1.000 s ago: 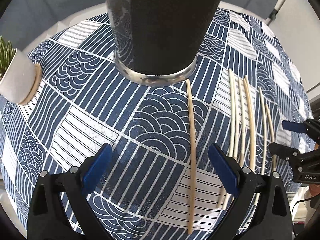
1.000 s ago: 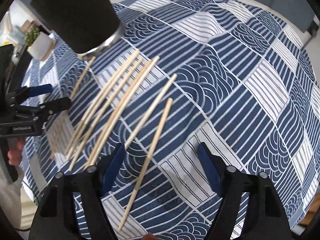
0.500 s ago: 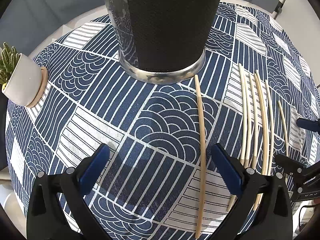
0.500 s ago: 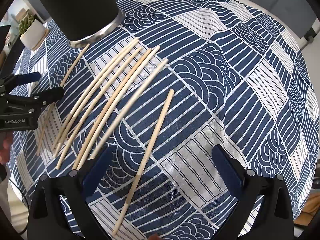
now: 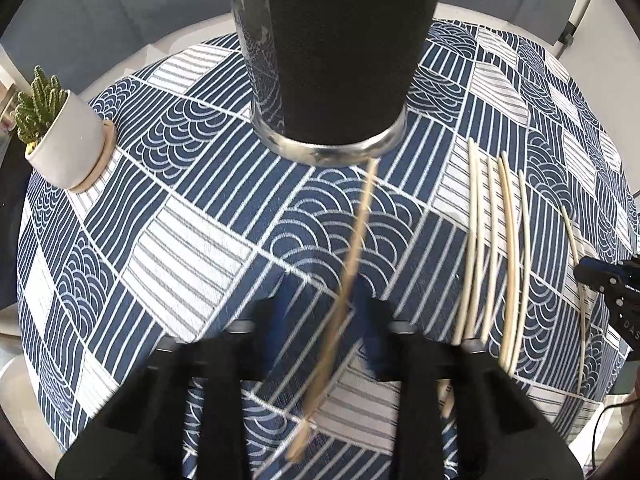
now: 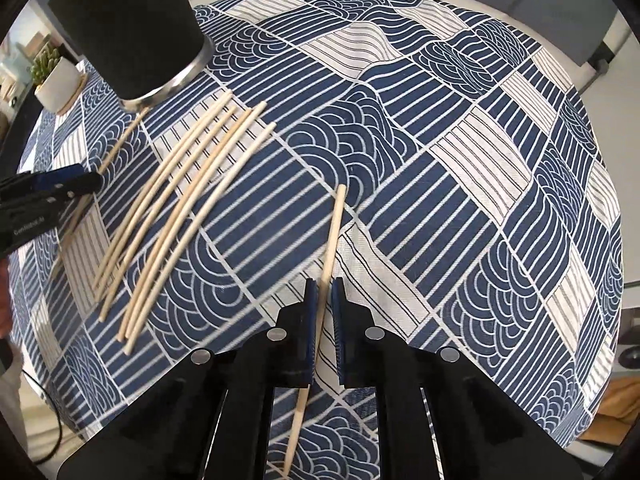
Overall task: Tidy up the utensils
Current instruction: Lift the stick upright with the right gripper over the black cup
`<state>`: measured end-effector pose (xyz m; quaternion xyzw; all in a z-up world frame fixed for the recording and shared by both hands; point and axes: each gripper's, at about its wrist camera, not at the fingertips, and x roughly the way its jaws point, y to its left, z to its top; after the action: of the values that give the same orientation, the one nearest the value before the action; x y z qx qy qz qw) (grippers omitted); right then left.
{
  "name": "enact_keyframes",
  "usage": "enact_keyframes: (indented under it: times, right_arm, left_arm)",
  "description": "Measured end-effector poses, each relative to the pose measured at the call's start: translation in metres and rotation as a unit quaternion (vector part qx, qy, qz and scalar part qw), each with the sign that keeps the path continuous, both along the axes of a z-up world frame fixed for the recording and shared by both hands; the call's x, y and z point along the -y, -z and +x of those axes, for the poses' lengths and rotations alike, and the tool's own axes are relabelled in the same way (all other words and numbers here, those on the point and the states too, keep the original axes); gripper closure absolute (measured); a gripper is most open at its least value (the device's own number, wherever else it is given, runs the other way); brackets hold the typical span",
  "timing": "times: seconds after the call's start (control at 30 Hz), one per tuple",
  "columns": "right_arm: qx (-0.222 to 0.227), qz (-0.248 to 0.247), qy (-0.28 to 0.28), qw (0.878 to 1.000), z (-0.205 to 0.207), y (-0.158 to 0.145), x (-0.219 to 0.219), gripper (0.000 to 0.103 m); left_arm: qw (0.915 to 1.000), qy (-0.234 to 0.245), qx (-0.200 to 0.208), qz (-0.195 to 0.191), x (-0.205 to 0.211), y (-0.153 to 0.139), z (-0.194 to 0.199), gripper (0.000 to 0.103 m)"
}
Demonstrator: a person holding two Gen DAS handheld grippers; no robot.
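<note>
In my right wrist view, a single chopstick [image 6: 329, 256] runs up the middle of the frame, tilted slightly right at its far tip, and my right gripper [image 6: 323, 320] has its two blue pads drawn in narrow around it, one on each side, touching or nearly so. Its near end passes back between the black arms to the bottom edge.

In my left wrist view, another chopstick [image 5: 347, 264] lies along the centre of the frame, its far tip just beside the metal base of the black cup [image 5: 336, 52] at the top. My left gripper [image 5: 324, 320] is blurred; the pads sit close on either side of this stick, but I cannot tell whether they press on it.

The loose chopsticks [image 6: 176, 216] lie as a fanned bundle at the left of the right wrist view, between the two held sticks; in the left wrist view the same bundle [image 5: 496, 248] is at the right. The black cup [image 6: 128, 28] stands upright in the upper left of the right view.

Everything rests on a tablecloth [image 6: 460, 168] of blue and white wave and stripe patches. A small cactus in a white pot [image 5: 66, 140] stands on a round coaster at the left edge of the left wrist view.
</note>
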<state>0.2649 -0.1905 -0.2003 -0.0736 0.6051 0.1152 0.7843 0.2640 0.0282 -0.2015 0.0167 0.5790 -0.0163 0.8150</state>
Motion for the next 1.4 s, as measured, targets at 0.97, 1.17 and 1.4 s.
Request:
enact_keyframes:
  times: [0.97,1.17,1.4]
  right_arm:
    - [0.209,0.098,-0.099,0.968,0.056,-0.162,0.03,0.098]
    - [0.268,0.128,-0.142,0.944,0.059,-0.212,0.005,0.098]
    - [0.318,0.165,-0.172,0.918,0.064,-0.26,-0.02,0.098]
  left_arm:
    - [0.983,-0.159,0.091,-0.003,-0.057,-0.121,-0.054,0.098]
    - [0.9754,-0.158,0.154,-0.009,-0.054,-0.177,-0.048,0.098]
    - [0.9639,-0.133,0.231,0.009,-0.037,-0.24,-0.035,0.098]
